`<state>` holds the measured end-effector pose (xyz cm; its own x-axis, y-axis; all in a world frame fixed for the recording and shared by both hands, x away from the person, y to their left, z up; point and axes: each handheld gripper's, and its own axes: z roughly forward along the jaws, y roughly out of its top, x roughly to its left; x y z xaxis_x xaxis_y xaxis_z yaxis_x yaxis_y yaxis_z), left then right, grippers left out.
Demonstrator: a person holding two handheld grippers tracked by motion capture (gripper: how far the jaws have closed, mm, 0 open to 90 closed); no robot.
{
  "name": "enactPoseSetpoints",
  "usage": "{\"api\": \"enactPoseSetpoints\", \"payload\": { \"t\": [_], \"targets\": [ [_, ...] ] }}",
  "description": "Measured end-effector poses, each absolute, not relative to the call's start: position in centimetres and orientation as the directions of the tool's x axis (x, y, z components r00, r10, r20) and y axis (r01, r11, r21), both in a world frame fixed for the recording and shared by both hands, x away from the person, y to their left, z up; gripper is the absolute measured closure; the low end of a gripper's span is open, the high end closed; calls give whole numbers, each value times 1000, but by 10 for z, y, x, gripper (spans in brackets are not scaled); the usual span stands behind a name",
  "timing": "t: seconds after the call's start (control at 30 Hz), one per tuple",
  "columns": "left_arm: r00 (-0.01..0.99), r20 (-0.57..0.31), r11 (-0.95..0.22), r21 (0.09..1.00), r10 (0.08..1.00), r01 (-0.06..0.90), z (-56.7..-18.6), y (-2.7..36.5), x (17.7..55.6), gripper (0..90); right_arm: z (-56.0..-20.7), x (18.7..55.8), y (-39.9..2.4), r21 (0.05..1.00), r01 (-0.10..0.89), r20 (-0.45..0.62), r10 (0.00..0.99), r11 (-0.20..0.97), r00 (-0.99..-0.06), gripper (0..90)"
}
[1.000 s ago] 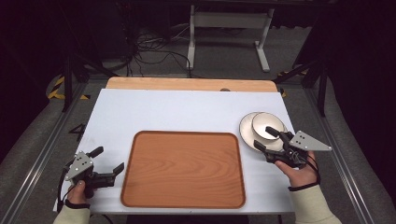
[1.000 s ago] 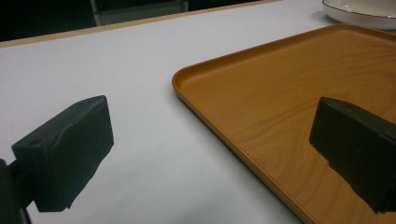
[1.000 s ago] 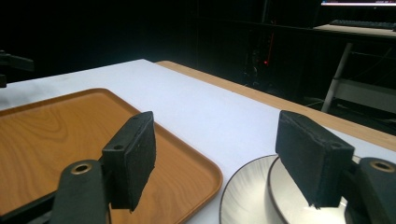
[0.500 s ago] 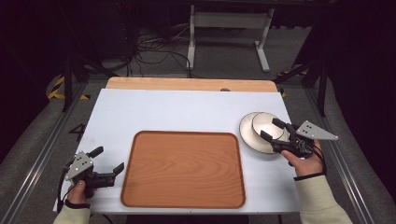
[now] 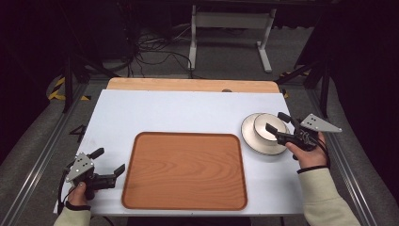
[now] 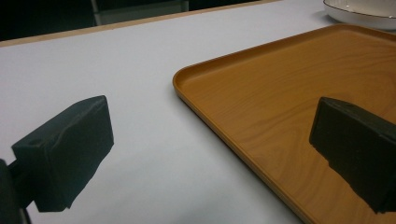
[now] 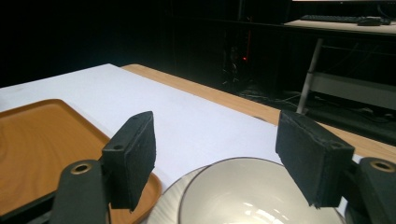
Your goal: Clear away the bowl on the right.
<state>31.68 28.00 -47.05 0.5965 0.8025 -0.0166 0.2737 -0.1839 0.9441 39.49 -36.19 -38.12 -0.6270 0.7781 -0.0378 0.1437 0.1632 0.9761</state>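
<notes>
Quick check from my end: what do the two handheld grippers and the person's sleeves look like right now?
Both the left gripper and the right gripper are black, each with two blocky, matte black jaws and a grey three-cornered plate on top. A dark cable trails from the left one by the wrist. The person wears pale cream sleeves with ribbed cuffs and a dark band at each wrist.

The tray (image 5: 184, 172) looks like smooth wood with a visible grain and a soft sheen, and the table (image 5: 164, 113) top is a matt white sheet edged with pale wood at the back. The bowl (image 7: 252, 200) and plate (image 5: 249, 136) look like glossy glazed ceramic, while the gripper pads (image 7: 135, 154) are matt black, faintly rough rubber or foam.
</notes>
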Motion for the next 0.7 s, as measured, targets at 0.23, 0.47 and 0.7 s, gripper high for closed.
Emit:
{"api": "enactPoseSetpoints", "payload": {
  "t": [0.23,0.47,0.7],
  "targets": [
    [597,-17,-184,944,802,274,-470,280,317,4,-379,406,-369,974,155,-39,796,166,-604,292],
    [595,-16,-187,942,803,277,-470,280,317,4,-381,416,-378,968,191,-24,815,164,-579,315],
    [596,-15,-187,943,803,276,-470,279,317,5,-385,423,-384,953,238,-24,831,187,-556,340]
  ]
}}
